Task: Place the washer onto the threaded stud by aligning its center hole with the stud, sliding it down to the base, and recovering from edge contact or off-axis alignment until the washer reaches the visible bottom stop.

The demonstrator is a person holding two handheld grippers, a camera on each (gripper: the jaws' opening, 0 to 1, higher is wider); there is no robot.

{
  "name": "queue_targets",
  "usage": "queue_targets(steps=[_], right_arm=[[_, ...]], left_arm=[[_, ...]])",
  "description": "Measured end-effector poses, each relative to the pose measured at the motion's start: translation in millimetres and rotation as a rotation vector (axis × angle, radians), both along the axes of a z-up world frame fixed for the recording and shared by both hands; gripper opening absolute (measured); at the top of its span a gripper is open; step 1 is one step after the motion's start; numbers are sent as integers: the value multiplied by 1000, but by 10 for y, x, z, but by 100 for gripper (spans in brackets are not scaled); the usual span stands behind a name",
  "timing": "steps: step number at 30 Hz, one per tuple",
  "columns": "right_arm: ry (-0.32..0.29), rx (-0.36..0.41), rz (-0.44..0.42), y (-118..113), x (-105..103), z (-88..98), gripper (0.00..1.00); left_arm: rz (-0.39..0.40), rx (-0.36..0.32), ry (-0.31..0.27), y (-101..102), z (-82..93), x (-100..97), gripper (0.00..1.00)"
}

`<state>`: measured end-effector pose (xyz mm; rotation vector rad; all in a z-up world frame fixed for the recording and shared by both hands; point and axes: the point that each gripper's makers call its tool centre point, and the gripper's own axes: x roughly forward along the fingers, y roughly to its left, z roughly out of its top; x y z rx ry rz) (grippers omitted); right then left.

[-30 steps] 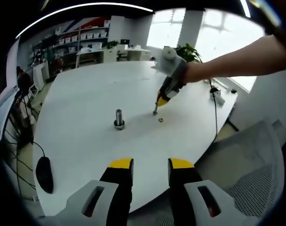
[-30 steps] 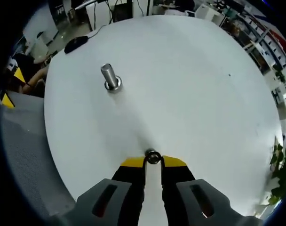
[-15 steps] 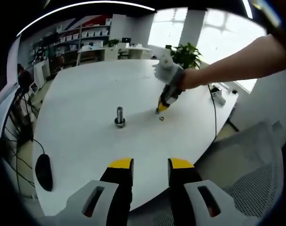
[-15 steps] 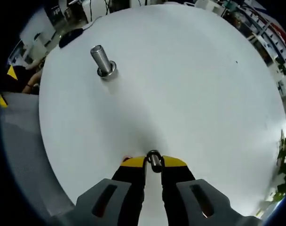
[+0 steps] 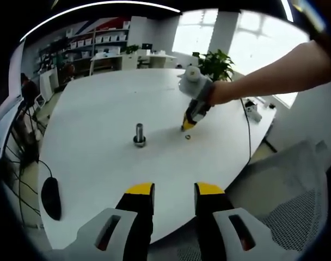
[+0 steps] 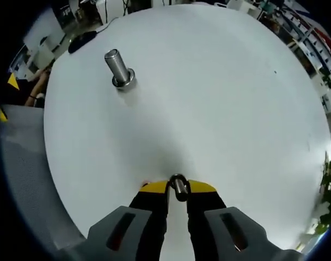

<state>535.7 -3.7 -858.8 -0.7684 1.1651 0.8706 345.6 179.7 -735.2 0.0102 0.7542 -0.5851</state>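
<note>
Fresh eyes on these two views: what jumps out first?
The threaded stud stands upright and alone near the middle of the white round table. In the right gripper view, the right gripper is shut on a washer held on edge between its yellow tips, well short of the stud. In the left gripper view, a second washer lies flat on the table just below that gripper, while the left gripper hangs open at the table's near edge.

Threaded stud (image 5: 139, 135) upright near middle of round table (image 5: 100, 109). Small ring (image 5: 187, 136) flat on tabletop to right of stud, just below right gripper (image 5: 185, 126). Washer (image 6: 178, 183) on edge between right gripper's jaws, well apart from stud. Computer mouse (image 5: 50, 199) near table's left edge. Mesh chair (image 5: 285, 201) beside table, lower right. Left gripper (image 5: 173, 191) before table's near edge.
</note>
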Motion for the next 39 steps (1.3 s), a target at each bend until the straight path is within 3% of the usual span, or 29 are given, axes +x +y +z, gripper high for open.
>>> queue_targets(steps=[20,28,39], right_arm=[[-20,5,-7,-95,-90,75,19],[-7,48,-57,-107,-198,83,21],[21,72,-45,18,-371,-48,22]], left_arm=[[4,8,-2,14,-4,4,27],[6,14,-3,24,-5,2,27],[2,25,0,28,-18,-13,27]])
